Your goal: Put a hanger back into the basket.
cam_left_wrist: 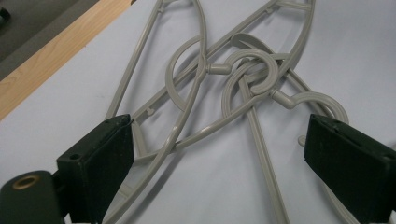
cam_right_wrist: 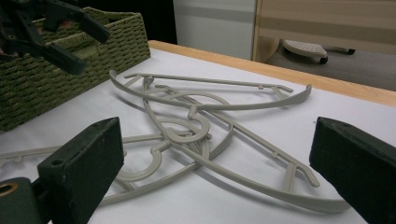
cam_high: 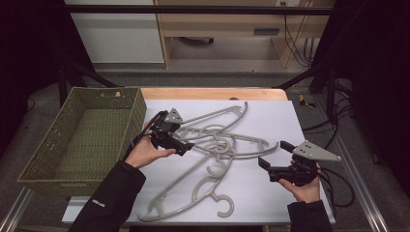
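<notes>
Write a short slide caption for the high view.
Two open grippers approach tangled grey hangers beside a green basket.

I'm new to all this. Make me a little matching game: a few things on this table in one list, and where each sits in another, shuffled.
Things:
1. woven basket
2. pile of hangers
3. left tool
4. right tool

Places:
A. over the pile's left part, jaws open
B. tangled on the white sheet, mid-table
C. at the table's left edge
D. right of the pile, jaws open

Pairs: 1-C, 2-B, 3-A, 4-D
</notes>
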The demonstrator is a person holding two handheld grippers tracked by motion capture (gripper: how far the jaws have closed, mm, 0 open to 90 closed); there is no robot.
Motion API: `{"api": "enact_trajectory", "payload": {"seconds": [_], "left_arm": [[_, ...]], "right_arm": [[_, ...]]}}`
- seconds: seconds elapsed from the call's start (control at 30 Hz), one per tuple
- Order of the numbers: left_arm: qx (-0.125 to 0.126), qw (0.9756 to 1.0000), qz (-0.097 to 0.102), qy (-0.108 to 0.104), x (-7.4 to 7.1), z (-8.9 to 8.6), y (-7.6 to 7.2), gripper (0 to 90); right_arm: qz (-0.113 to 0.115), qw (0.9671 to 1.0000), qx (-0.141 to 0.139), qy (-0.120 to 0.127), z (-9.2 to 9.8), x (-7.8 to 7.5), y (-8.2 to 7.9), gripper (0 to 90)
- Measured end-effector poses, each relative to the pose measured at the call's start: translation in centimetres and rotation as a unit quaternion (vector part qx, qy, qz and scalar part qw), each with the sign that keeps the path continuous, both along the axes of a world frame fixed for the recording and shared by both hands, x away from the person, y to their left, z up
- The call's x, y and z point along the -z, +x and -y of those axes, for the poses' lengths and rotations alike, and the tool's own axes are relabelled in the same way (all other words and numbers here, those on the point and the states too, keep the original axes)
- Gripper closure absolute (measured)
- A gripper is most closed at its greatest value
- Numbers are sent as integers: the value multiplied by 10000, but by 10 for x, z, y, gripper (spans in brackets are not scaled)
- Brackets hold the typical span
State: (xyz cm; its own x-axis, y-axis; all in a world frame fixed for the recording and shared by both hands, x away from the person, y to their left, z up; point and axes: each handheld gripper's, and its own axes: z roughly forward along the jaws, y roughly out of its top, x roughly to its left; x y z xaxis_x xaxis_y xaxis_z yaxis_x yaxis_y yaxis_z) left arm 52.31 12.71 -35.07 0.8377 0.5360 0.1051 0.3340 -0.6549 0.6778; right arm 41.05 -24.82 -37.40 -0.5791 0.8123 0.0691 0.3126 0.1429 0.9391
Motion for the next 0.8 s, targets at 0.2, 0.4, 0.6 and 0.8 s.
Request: {"api": "enact_trajectory", "payload": {"seconds": [0.2,0.4,0.6,0.8], "left_arm": [[94,9999,-62,113,6,12,13,94],[78,9998,-135,160,15,21,26,120],[-82,9993,-233,264,29,25,43,126],[-216,9985,-367,340,41,29,58,135]], "right_arm": [[-9,10000,-14,-1,-1,1,1,34],[-24,10000,-22,-27,-2,1,1,34],[-55,10000,-27,-37,-3,2,2,34],[-59,10000,-33,-34,-4,3,2,35]]}}
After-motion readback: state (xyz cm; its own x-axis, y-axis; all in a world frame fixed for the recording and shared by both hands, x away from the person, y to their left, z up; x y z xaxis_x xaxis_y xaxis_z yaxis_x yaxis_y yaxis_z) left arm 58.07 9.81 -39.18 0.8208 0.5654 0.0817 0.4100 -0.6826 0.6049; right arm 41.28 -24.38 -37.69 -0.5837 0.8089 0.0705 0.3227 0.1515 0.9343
